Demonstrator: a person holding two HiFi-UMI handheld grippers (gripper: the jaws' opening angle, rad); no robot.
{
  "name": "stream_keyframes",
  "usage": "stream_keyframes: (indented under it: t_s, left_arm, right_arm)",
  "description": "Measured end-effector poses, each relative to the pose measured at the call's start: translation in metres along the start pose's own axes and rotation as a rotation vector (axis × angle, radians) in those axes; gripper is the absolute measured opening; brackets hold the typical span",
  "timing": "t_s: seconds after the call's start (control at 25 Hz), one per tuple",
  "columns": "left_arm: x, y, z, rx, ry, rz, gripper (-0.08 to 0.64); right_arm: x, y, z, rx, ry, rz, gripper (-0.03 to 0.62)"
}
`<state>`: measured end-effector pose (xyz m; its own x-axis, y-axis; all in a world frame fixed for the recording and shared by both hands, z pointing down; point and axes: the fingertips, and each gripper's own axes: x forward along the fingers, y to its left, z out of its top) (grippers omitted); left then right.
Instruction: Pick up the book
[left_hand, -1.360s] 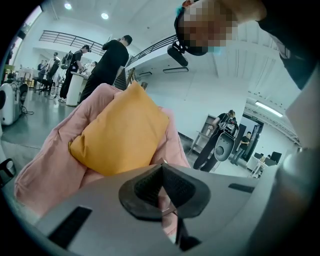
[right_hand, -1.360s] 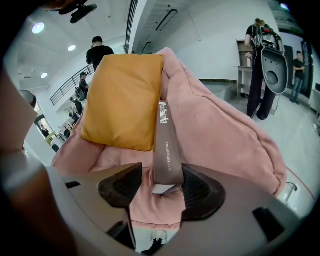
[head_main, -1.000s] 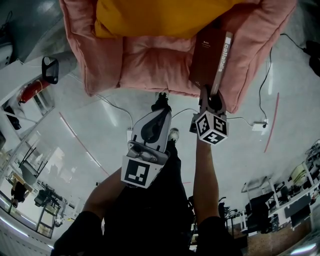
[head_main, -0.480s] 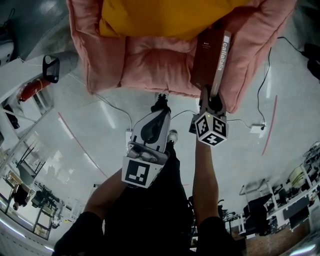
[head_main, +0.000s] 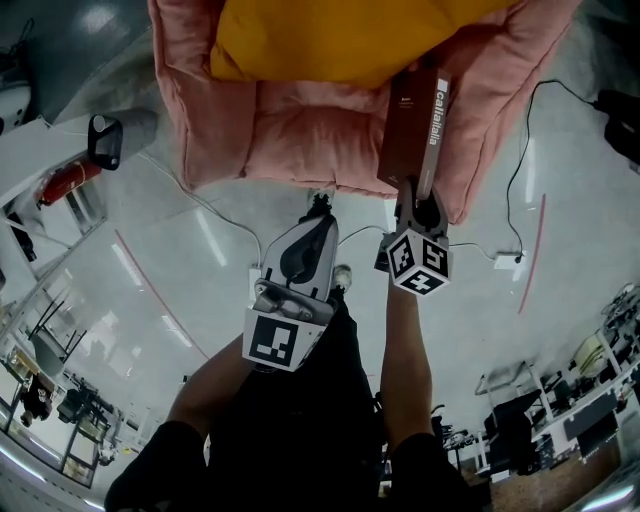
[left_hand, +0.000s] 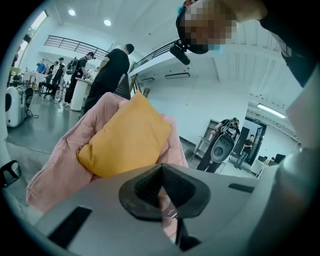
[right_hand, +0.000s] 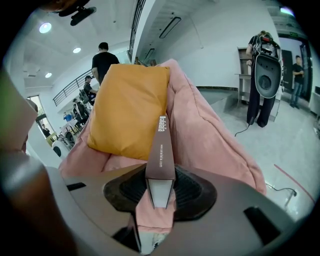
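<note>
Book: dark brown hardback book (head_main: 418, 125), white-lettered spine uppermost, at 1 o'clock in the head view, over one arm of the pink padded armchair (head_main: 290, 130).
Right tongs: right gripper (head_main: 419, 192) clamped on the book's near end.
Left tongs: left gripper (head_main: 320, 218), jaws together, nothing held, at 9 o'clock of the right gripper.
Cushion: mustard-yellow square cushion (head_main: 340, 35) on the seat, 12 o'clock.
</note>
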<state>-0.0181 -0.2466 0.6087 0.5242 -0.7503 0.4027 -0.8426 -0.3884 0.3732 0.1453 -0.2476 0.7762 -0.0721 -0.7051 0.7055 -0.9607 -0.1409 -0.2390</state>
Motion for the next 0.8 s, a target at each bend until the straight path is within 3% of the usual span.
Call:
stream_keyframes:
  t_s: [0.8]
  left_arm:
    - [-0.059,-0.033,0.057,0.068,-0.114,0.006,0.003]
  right_arm:
    - [-0.087,0.031,0.032,-0.003,-0.061,0.052,0.146]
